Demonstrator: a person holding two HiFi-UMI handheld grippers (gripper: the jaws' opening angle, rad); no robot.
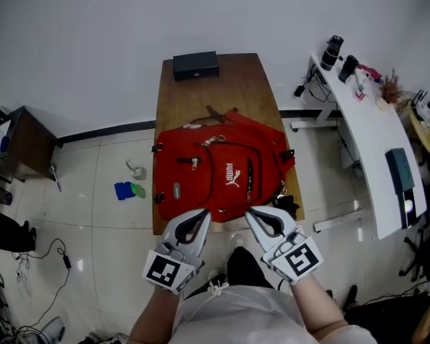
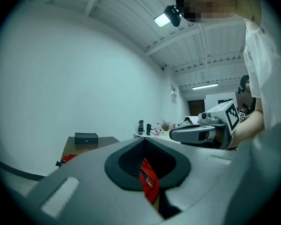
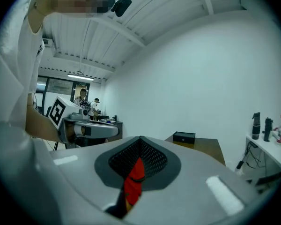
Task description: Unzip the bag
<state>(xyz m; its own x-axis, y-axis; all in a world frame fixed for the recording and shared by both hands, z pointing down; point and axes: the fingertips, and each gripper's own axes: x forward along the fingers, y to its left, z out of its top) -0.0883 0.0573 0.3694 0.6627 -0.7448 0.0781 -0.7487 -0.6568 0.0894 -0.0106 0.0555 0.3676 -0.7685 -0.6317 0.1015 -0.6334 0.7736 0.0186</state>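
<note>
A red backpack (image 1: pixel 222 170) lies flat on the wooden table (image 1: pixel 236 77), its zippers and white logo facing up. Both grippers hover side by side above the table's near edge, close to the person's body, pointing level across the bag. My left gripper (image 1: pixel 205 213) has its fingertips together, and so does my right gripper (image 1: pixel 249 212); neither holds anything. In the left gripper view the shut jaws (image 2: pixel 143 140) meet in a peak, with a sliver of the red bag (image 2: pixel 149 182) showing through the gap below. The right gripper view shows the same: shut jaws (image 3: pixel 140 138) and red fabric (image 3: pixel 133 182) beneath.
A black box (image 1: pixel 196 65) sits at the table's far end. A white desk (image 1: pixel 365 120) with bottles and clutter stands to the right. Blue and green items (image 1: pixel 127 190) lie on the floor to the left, near a dark cabinet (image 1: pixel 21 142).
</note>
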